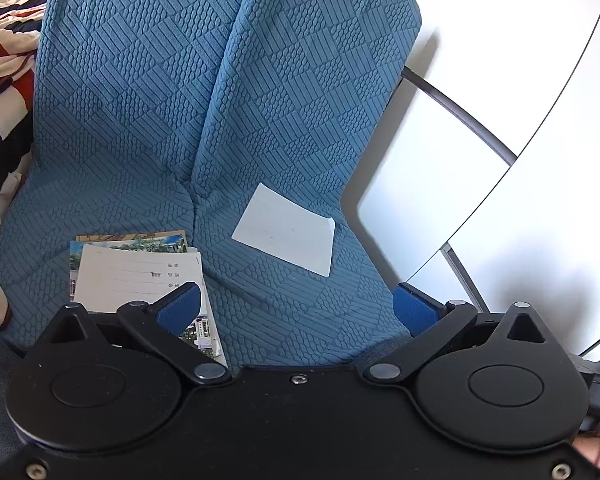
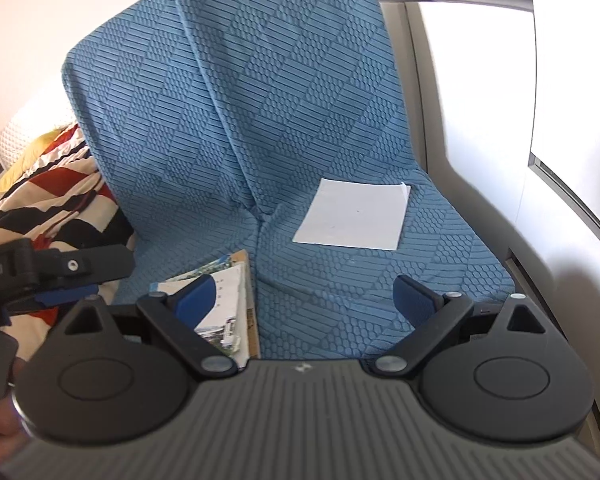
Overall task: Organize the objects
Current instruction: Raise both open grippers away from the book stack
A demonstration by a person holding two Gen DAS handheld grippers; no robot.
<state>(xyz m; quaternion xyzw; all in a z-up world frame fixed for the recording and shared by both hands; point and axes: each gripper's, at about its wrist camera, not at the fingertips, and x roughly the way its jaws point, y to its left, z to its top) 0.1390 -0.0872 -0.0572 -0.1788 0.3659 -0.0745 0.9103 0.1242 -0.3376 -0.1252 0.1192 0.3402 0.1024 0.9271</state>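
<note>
One loose white card (image 1: 286, 230) lies face down and alone on the right-hand seat cushion of a blue-covered sofa (image 1: 148, 80), well apart from a small stack of postcards (image 1: 140, 270) gathered on the left-hand cushion, near the seam between the two. The stack's top card shows printed address lines; picture cards poke out beneath it.

Both tools hover over the front edge of the seat. The left gripper (image 1: 298, 306) has its blue-padded fingers spread wide and holds nothing, one pad hanging above the stack's near corner. The right gripper (image 2: 304, 298) is likewise spread wide and empty, and looks down on the gap between stack and loose card. The stack appears to rest on a brown board (image 2: 252, 312) in the right wrist view.

A striped blanket (image 2: 48, 200) is bunched beside the sofa; a white wall panel (image 1: 500, 100) stands on the other side.

Judging by the layout, the gathering step is nearly done, with the lone card left to collect. Picking it up likely calls for getting a finger under its slightly curled corner, since it lies flat on soft fabric.
</note>
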